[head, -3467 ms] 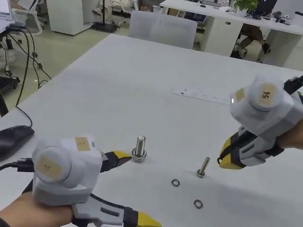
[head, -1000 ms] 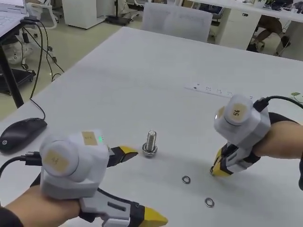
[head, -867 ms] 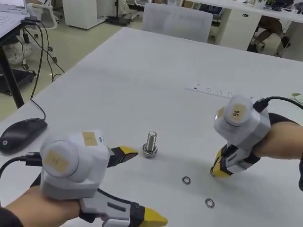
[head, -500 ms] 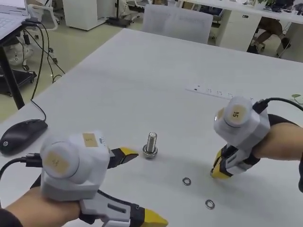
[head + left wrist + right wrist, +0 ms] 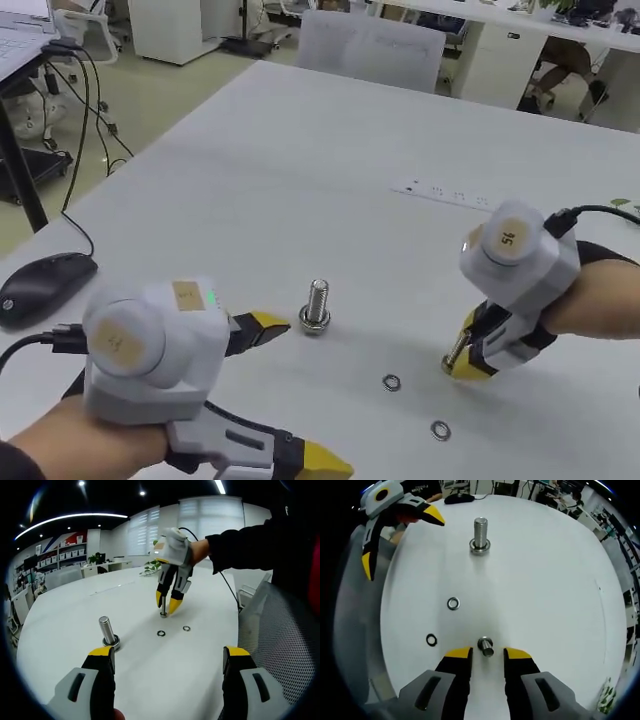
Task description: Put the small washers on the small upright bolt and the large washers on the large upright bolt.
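Observation:
The large bolt (image 5: 316, 303) stands upright mid-table with a washer around its base (image 5: 480, 545). A small bolt (image 5: 485, 646) stands between the yellow fingertips of my right gripper (image 5: 487, 654), whose jaws sit narrowly apart with a slim gap on each side. In the head view that right gripper (image 5: 465, 358) reaches down over the small bolt (image 5: 455, 350). Two small washers (image 5: 391, 382) (image 5: 440, 431) lie flat on the table near it. My left gripper (image 5: 295, 392) is open wide and holds nothing, its far tip just left of the large bolt.
A black mouse (image 5: 40, 285) lies near the table's left edge. A white power strip (image 5: 440, 193) lies farther back on the white table (image 5: 250, 170). A grey chair (image 5: 370, 50) stands at the far edge.
Since 3.5 s ago my right gripper has come down from the right onto the small bolt; over the last second it has barely shifted. The left gripper has stayed put.

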The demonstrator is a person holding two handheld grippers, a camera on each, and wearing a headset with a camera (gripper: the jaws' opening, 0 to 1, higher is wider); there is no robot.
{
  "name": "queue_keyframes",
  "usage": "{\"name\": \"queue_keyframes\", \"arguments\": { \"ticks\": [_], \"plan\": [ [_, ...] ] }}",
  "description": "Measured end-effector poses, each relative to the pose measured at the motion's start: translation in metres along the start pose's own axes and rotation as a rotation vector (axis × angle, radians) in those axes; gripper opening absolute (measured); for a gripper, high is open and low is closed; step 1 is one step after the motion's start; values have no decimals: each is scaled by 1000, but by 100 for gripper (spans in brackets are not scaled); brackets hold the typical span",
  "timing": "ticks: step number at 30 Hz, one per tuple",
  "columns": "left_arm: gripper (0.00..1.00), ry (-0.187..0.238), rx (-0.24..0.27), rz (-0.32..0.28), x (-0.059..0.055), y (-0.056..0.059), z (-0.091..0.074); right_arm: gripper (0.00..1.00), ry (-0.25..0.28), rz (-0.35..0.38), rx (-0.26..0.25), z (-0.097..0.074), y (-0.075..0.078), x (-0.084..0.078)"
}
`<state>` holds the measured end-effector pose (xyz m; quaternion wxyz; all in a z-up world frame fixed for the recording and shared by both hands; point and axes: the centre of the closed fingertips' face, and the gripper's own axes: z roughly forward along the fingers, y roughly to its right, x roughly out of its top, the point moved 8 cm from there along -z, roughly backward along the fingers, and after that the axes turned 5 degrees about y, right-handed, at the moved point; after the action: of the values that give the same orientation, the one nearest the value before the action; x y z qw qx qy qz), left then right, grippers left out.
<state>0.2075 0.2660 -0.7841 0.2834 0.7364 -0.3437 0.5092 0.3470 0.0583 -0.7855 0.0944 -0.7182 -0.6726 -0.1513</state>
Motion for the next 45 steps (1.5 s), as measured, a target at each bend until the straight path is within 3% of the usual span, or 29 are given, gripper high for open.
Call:
{"name": "queue_keyframes", "arguments": {
  "ticks": [14,25,45],
  "plan": [
    [89,4,-4,2,1,-1,2,32,9,23,-14,-14,-13,-10],
    [89,7,-5,5,1,-1,2,32,9,19,-7,-15,-22,-14],
    [89,7,-5,9,3,-1,2,32,25,-19,59,-3,-63,-6]
  ]
}}
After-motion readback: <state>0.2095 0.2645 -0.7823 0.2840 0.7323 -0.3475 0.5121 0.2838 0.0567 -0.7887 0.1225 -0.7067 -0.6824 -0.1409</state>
